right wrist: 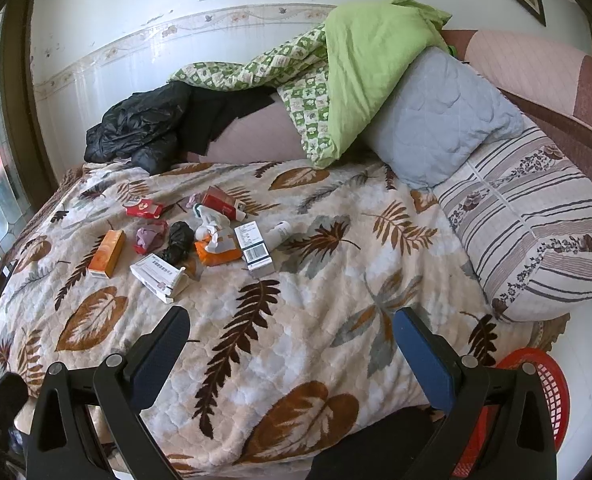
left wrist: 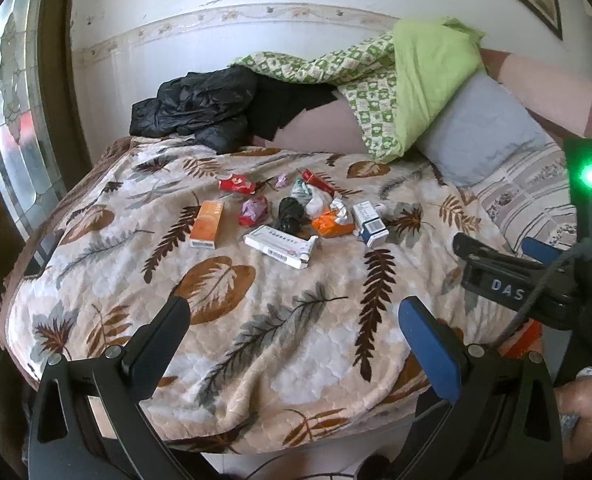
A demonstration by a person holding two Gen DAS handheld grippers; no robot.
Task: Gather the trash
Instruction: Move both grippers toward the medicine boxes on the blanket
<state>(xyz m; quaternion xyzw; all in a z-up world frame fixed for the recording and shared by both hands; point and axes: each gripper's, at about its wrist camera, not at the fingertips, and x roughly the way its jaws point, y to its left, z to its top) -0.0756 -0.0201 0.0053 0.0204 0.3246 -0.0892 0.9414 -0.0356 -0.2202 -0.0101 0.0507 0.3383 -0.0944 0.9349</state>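
Observation:
A pile of trash lies mid-bed on the leaf-patterned blanket (left wrist: 280, 344): an orange box (left wrist: 207, 224) (right wrist: 107, 253), a white box (left wrist: 282, 246) (right wrist: 158, 276), a crumpled black bag (left wrist: 290, 214) (right wrist: 178, 240), a blue-and-white box (left wrist: 370, 222) (right wrist: 254, 250), a red pack (left wrist: 236, 184) (right wrist: 144, 209) and an orange wrapper (left wrist: 330, 226) (right wrist: 218, 254). My left gripper (left wrist: 294, 308) is open and empty over the blanket's near part, short of the pile. My right gripper (right wrist: 292, 314) (left wrist: 496, 244) is also open and empty, right of the pile.
A red mesh basket (right wrist: 536, 384) stands on the floor by the bed's near right corner. A grey pillow (right wrist: 440, 120), a striped pillow (right wrist: 528, 232), a green quilt (right wrist: 360, 64) and a black jacket (right wrist: 136, 128) lie at the far side. A window (left wrist: 12, 120) is on the left.

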